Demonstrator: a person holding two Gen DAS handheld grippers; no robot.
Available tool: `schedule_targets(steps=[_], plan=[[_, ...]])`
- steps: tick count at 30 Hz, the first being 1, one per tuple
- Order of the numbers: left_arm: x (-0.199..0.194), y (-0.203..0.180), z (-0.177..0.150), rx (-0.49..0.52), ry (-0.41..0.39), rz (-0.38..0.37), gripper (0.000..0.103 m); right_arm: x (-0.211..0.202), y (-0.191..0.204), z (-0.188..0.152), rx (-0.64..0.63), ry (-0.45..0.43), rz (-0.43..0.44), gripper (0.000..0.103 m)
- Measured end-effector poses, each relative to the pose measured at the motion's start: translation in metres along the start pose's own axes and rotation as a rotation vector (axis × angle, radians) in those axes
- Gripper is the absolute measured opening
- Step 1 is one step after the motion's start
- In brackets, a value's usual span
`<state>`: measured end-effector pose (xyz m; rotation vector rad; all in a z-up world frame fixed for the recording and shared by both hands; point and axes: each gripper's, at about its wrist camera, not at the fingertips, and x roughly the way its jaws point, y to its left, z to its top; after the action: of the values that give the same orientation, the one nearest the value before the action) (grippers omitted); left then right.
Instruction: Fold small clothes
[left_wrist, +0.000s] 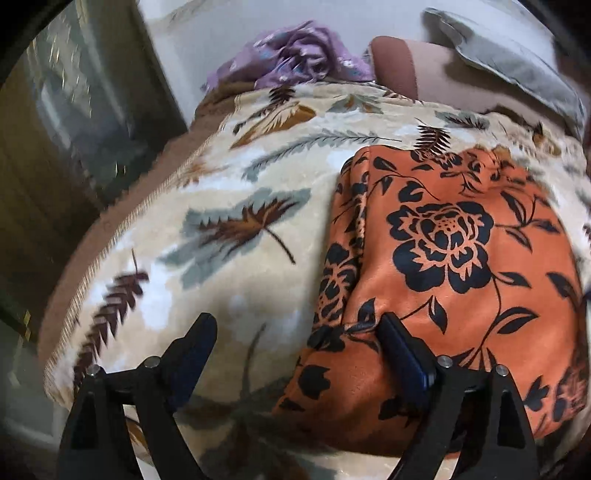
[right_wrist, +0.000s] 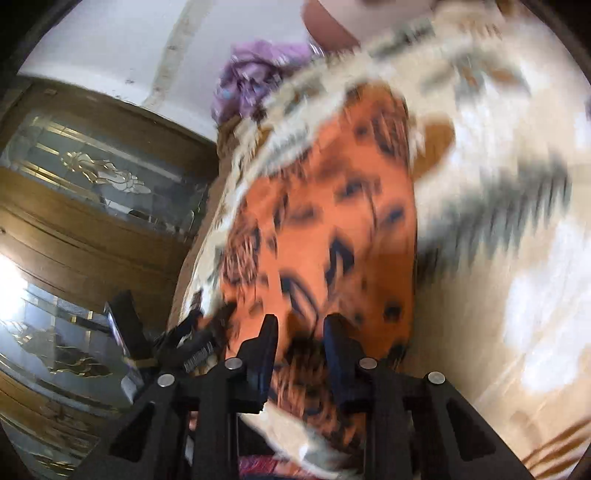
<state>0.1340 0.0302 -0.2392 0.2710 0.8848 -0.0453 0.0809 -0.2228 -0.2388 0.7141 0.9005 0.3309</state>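
The orange floral garment (left_wrist: 450, 266) lies flat on the leaf-print blanket (left_wrist: 207, 206), already doubled into a rough rectangle with a lengthwise crease down its left side. That flatness matters: it gives both tools a firm bed to press against. The left gripper (left_wrist: 295, 332) hangs over the near left corner with its jaws spread wide and nothing between them; one finger sits over bare blanket, the other over the cloth's near edge, so it straddles the corner and looks ready to bite down on it.

From the right wrist view the picture is smeared, but the right gripper (right_wrist: 301, 332) has its jaws drawn in fairly close over the garment's near end. Orange cloth shows between the fingers, and whether the pads really pinch it is hard to say through the blur. The likely idea is one tool at each near corner, so the hem can lift evenly and go over in one clean fold.

Room is good on the far side: open blanket beyond the garment, a crumpled purple garment (left_wrist: 295, 55) well apart near the wall, and a grey pillow (left_wrist: 509, 62) at the back. To the left the blanket's fringed edge drops off beside a glass-fronted cabinet (right_wrist: 107, 177), so that side is tighter.
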Motion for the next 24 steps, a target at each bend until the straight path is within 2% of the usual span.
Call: schedule_targets(steps=[5, 7, 10, 13, 17, 19, 21, 24], plan=[[0.005, -0.001, 0.003, -0.009, -0.014, 0.011, 0.096, 0.017, 0.001, 0.060, -0.004, -0.075, -0.092, 0.031], [0.006, 0.002, 0.004, -0.010, -0.017, 0.011, 0.096, 0.042, -0.010, 0.079, 0.042, -0.055, -0.127, 0.031], [0.007, 0.001, 0.005, -0.004, -0.022, 0.012, 0.096, 0.088, -0.033, 0.088, 0.077, 0.062, -0.209, 0.028], [0.007, 0.001, 0.005, -0.004, -0.019, 0.012, 0.096, 0.086, -0.039, 0.092, 0.111, 0.040, -0.183, 0.028], [0.006, 0.002, 0.004, -0.010, -0.020, 0.015, 0.096, 0.051, -0.023, 0.079, 0.063, 0.018, -0.178, 0.028], [0.005, 0.001, 0.003, -0.012, -0.022, 0.020, 0.096, 0.031, -0.007, 0.069, 0.031, 0.009, -0.145, 0.030], [0.005, 0.001, 0.003, -0.012, -0.021, 0.023, 0.096, 0.013, 0.006, 0.053, -0.016, 0.012, -0.110, 0.032], [0.004, 0.001, 0.003, -0.015, -0.020, 0.023, 0.096, -0.017, 0.021, 0.018, -0.087, 0.018, -0.118, 0.032]])
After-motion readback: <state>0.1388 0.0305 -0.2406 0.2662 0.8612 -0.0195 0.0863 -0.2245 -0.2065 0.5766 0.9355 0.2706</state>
